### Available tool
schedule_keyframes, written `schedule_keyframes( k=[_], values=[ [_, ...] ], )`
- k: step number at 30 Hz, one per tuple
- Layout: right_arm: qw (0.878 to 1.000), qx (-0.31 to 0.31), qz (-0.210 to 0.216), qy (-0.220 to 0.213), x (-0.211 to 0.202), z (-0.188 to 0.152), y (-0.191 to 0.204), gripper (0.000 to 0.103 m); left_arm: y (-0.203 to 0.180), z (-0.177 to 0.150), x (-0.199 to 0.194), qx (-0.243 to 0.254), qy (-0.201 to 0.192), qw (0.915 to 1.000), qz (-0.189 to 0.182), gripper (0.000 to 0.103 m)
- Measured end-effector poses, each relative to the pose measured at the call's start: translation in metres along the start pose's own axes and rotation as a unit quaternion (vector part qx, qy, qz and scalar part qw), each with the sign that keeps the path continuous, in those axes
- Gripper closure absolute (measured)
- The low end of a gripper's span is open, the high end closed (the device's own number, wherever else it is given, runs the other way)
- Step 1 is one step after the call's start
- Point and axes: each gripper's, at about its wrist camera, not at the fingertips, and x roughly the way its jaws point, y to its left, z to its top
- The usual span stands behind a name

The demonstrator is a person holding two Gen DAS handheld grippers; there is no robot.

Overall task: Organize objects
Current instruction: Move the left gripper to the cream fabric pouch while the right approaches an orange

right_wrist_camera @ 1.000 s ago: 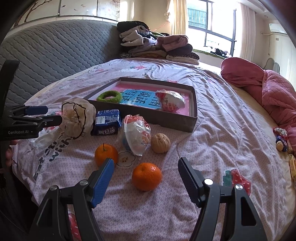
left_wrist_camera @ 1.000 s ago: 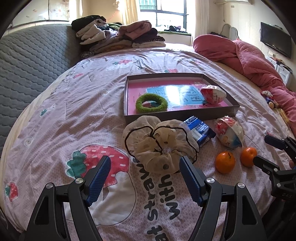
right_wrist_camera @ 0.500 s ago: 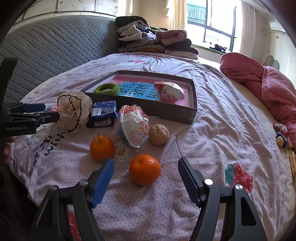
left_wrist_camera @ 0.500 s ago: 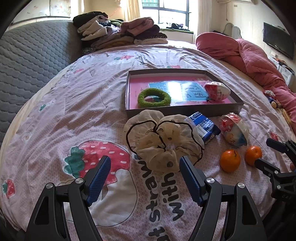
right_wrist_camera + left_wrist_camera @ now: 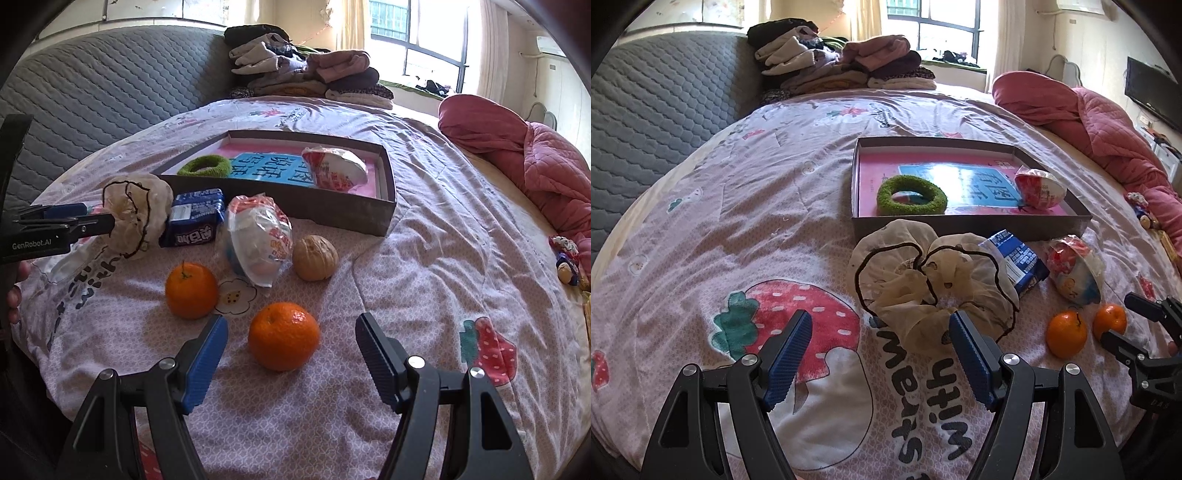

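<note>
I see a bed (image 5: pixel 424 229) with a shallow box (image 5: pixel 325 206) lying far from me. On the near side, loose things wait. My right gripper (image 5: pixel 290 354) hangs with fingers apart and empty, an orange (image 5: pixel 283 335) just ahead between them. My left gripper (image 5: pixel 879 354), fingers also spread and empty, faces a cream scrunchie (image 5: pixel 931 280) slightly right of centre.
</note>
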Motion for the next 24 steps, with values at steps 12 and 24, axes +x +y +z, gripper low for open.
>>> schedule_keyframes(
  k=[12, 24],
  values=[
    [1.000, 0.009, -0.003, 0.006, 0.008, -0.001, -0.004, 0.032, 0.006, 0.002, 0.014, -0.012, -0.013, 0.9998, -0.006, 0.026],
    [1.000, 0.005, -0.006, 0.008, 0.016, 0.000, -0.003, 0.039, 0.005, 0.012, 0.033, -0.018, -0.018, 0.9996, -0.009, 0.026]
  ],
)
